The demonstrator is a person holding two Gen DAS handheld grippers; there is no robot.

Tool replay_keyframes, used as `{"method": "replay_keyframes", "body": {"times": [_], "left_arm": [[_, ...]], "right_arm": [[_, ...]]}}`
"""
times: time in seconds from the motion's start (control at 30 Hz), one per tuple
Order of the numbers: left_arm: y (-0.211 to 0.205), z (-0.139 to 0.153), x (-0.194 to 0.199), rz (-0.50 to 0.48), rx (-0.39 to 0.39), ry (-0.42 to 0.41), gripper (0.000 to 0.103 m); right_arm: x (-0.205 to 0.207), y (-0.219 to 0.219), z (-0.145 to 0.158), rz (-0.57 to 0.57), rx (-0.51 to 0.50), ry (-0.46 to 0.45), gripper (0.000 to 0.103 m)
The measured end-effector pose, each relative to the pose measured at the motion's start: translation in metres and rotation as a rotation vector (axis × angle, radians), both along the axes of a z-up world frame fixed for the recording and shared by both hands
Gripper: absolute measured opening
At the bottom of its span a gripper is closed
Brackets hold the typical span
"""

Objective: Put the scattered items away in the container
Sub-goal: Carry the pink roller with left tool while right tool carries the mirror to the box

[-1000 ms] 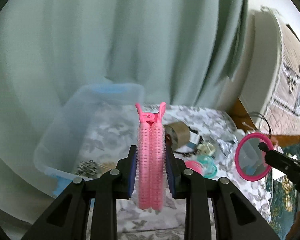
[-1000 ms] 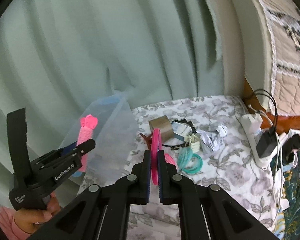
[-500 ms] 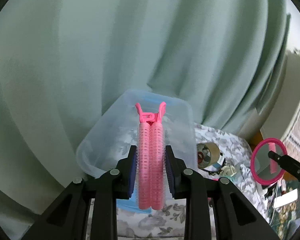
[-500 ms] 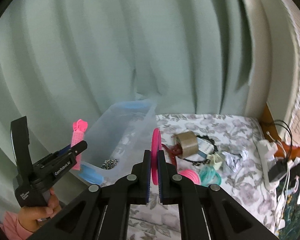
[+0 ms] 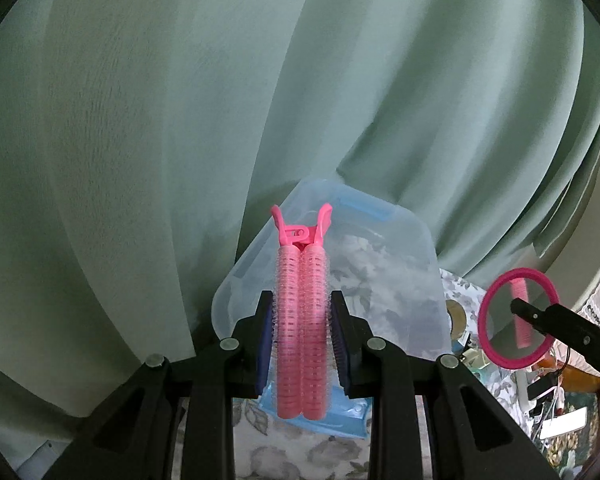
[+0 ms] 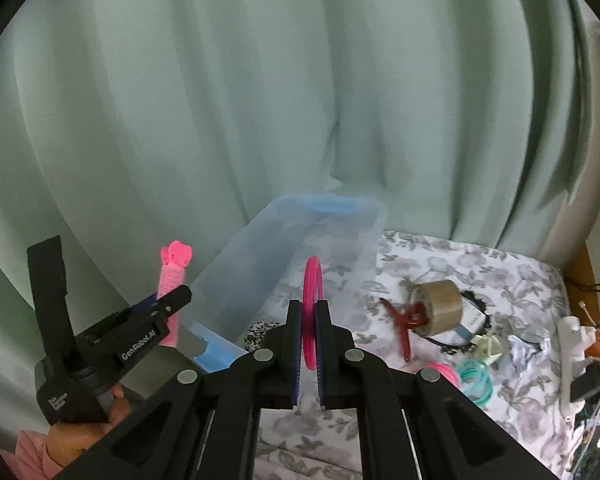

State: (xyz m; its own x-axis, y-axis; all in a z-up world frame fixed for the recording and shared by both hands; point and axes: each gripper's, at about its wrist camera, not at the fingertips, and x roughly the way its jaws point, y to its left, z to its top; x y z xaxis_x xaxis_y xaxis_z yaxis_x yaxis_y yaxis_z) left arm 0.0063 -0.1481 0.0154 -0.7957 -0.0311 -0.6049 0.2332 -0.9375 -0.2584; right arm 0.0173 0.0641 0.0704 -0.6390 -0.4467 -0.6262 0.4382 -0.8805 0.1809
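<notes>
My left gripper (image 5: 302, 308) is shut on a pink double hair-roller clip (image 5: 302, 320) that stands upright between its blue pads, in front of the clear plastic container (image 5: 400, 280) with blue handles. My right gripper (image 6: 309, 312) is shut on a round pink-rimmed mirror (image 6: 311, 308), held edge-on just before the container (image 6: 300, 248). In the left wrist view the mirror (image 5: 516, 320) hangs at the right, facing me. In the right wrist view the left gripper (image 6: 172, 300) with the roller clip (image 6: 171, 280) is at the left, beside the container's near corner.
On the floral cloth (image 6: 480, 272) right of the container lie a tape roll (image 6: 440, 304), a red clip (image 6: 404, 320), teal rings (image 6: 476, 380), pink rings (image 6: 444, 372) and crumpled paper (image 6: 528, 344). A power strip (image 6: 572, 344) lies far right. A green curtain (image 6: 260, 100) hangs behind.
Both grippers have swung left toward the container, still holding their items. The container now sits straight ahead of each, and the scattered items have slid to the right of both views.
</notes>
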Motion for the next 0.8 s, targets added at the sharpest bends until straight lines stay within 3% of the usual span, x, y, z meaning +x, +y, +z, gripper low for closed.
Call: {"method": "replay_keyframes", "body": {"times": [0.33, 0.8], "left_arm": [[-0.010, -0.005, -0.012, -0.031, 0.013, -0.003, 0.028], [-0.006, -0.025, -0.036, -0.078, 0.022, -0.057, 0.028]], "right_arm": [[-0.020, -0.034, -0.022, 0.054, 0.017, -0.057, 0.007], [-0.045, -0.045, -0.057, 0.062, 0.025, -0.168, 0.007]]}}
